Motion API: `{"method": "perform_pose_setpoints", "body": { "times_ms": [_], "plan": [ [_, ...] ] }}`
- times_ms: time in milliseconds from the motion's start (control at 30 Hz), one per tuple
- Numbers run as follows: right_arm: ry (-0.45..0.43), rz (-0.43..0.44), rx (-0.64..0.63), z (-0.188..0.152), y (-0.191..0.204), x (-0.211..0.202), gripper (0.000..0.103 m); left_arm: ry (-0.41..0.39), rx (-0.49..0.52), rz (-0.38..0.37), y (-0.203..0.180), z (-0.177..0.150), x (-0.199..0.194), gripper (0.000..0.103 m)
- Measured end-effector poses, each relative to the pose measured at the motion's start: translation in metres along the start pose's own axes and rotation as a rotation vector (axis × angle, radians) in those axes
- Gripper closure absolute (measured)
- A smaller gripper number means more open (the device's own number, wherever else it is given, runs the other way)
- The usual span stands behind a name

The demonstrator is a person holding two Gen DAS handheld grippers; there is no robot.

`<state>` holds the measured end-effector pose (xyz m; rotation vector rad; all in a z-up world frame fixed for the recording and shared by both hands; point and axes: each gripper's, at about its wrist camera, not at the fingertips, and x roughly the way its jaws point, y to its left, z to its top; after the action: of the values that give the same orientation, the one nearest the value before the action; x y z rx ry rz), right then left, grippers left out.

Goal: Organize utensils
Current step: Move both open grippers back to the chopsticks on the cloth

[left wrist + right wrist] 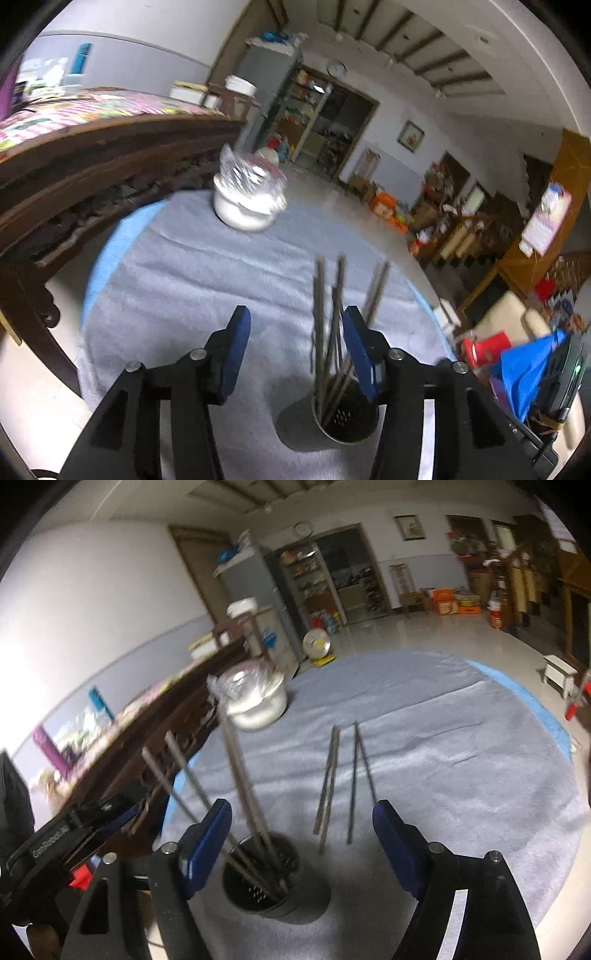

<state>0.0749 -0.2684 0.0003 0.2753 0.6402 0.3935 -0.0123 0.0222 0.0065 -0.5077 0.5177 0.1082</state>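
Chopsticks (341, 782), frame centre: thin, stiff, light, likely slippery; pinch them mid-length; your left gripper (295, 325) and right gripper (303, 819) both spread, empty.

Both fisheye views are bending straight lines hard toward the rims, and black vignette corners are closing in all around. The room is looking dim and cool-toned. In the right wrist view, strong glare is washing out the wall (14, 657) at about nine o'clock, suggesting light entering from that side. Motion blur is smearing the white pot (245, 201) at eleven o'clock in the left wrist view, and softening the chopsticks (240, 775) standing in the holder (275, 882). The floor (424, 635) is showing pale reflections toward one o'clock. Shadows on the desk cloth (221, 266) are staying faint.
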Motion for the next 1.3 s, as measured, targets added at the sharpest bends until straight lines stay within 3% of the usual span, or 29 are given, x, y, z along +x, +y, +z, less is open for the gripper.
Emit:
{"method": "perform_pose_setpoints", "body": {
  "times_ms": [100, 233, 433, 600, 800, 1067, 1167, 1233, 1300],
  "plan": [
    [-0.030, -0.043, 0.076, 0.003, -0.024, -0.008, 0.021, -0.064, -0.068, 0.036, 0.020, 0.009, -0.016, 0.035],
    [0.021, -0.103, 0.159, -0.005, -0.057, -0.002, 0.021, -0.088, -0.155, 0.133, 0.053, 0.016, -0.017, 0.032],
    [0.164, -0.156, 0.286, -0.031, -0.098, 0.018, 0.021, 0.135, -0.207, 0.306, 0.097, 0.009, 0.028, 0.032],
    [0.295, -0.127, 0.326, -0.044, -0.115, 0.043, 0.021, 0.317, -0.144, 0.365, 0.107, -0.011, 0.068, 0.032],
    [0.402, -0.102, 0.311, -0.029, -0.125, 0.079, 0.021, 0.432, -0.066, 0.378, 0.107, -0.027, 0.096, 0.032],
    [0.520, -0.103, 0.095, 0.027, -0.104, 0.151, 0.022, 0.518, 0.001, 0.347, 0.111, -0.022, 0.134, 0.032],
    [0.581, -0.101, 0.042, 0.038, -0.095, 0.183, 0.030, 0.546, 0.019, 0.326, 0.111, -0.012, 0.150, 0.032],
    [0.616, -0.105, 0.005, 0.042, -0.089, 0.204, 0.046, 0.565, 0.041, 0.307, 0.109, -0.005, 0.162, 0.032],
    [0.641, -0.122, -0.025, 0.044, -0.085, 0.221, 0.049, 0.584, 0.067, 0.274, 0.106, 0.001, 0.174, 0.032]
  ]
}}
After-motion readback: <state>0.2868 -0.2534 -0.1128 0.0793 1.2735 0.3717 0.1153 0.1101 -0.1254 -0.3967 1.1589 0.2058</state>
